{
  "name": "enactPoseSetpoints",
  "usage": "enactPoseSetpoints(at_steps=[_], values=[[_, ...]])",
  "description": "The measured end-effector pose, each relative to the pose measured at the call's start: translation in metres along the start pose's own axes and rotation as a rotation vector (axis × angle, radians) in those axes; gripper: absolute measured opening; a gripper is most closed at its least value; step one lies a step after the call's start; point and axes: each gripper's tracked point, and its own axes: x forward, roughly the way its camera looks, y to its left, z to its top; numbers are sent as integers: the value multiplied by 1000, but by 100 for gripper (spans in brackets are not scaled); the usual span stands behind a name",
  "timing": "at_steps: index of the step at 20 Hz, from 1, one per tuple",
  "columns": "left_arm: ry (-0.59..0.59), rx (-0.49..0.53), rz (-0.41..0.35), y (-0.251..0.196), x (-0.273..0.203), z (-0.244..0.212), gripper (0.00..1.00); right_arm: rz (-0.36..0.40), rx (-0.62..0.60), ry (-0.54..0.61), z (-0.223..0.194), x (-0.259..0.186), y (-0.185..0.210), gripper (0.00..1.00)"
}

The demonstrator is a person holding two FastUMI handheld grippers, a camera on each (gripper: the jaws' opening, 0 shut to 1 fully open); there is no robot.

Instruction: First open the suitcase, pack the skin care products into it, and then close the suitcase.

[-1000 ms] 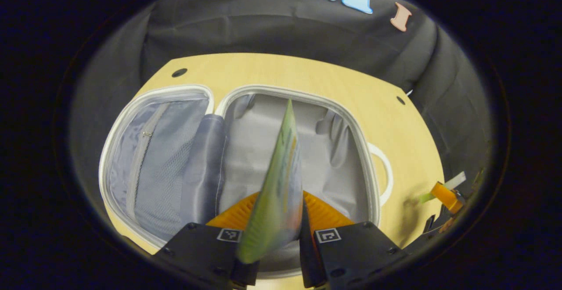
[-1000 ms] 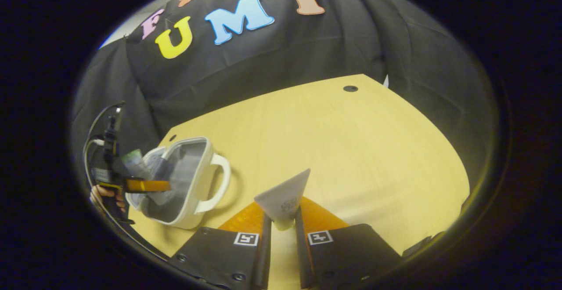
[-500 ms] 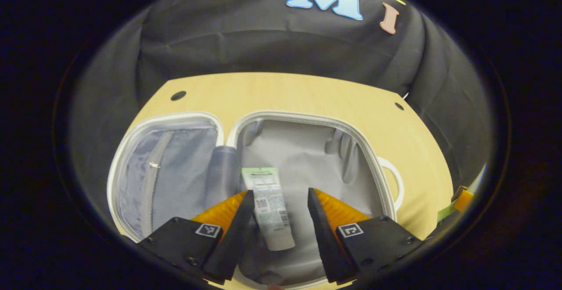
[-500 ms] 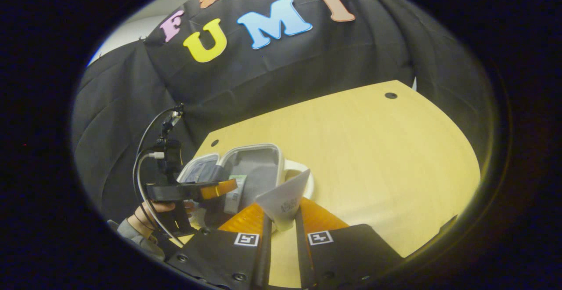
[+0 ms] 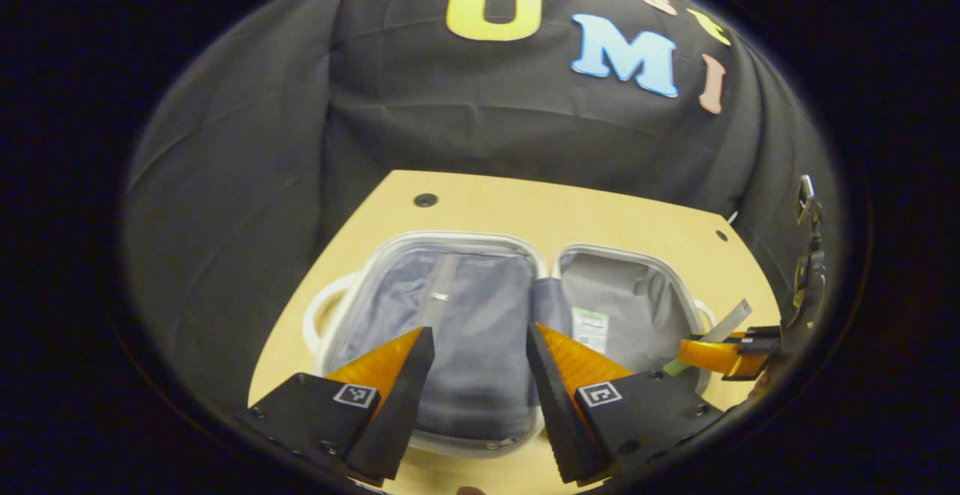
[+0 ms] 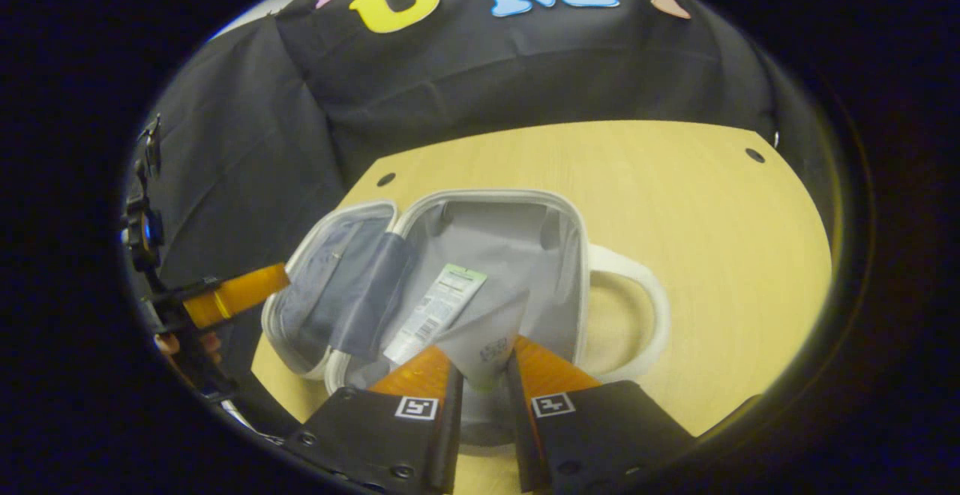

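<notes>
Grey-lined, the suitcase (image 6: 480, 255) lies open on the surface (image 6: 675, 202) with one tube (image 6: 435, 311) flat in its deep half. Packing is under way: the right claw (image 6: 480, 382) pinches a second tube (image 6: 486, 337) over that half and, by my judgement, must lower and let go. A second ago the left claw (image 5: 476, 364) gripped the first tube — now it gapes empty, drawn back toward 6 o'clock.

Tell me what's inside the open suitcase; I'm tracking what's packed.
One tube lies on the grey lining of the suitcase. The right gripper holds a second tube above it, hiding the lining below.
</notes>
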Motion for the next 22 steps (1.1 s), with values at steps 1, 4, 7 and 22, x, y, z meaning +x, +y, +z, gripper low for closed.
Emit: enactPoseSetpoints(at_steps=[1,4,7,22], values=[[0,-22,25,17,-2,1,82,-7,-28,-12,1,5,0,44],[-5,-80,100,68,-5,1,88,-19,-65,-70,12,-2,2,87],[-20,-123,160,113,-5,3,90,-24,-88,-126,21,-21,3,96],[116,-440,21,206,101,-13,100,-201,-48,-226,31,-98,-55,96]])
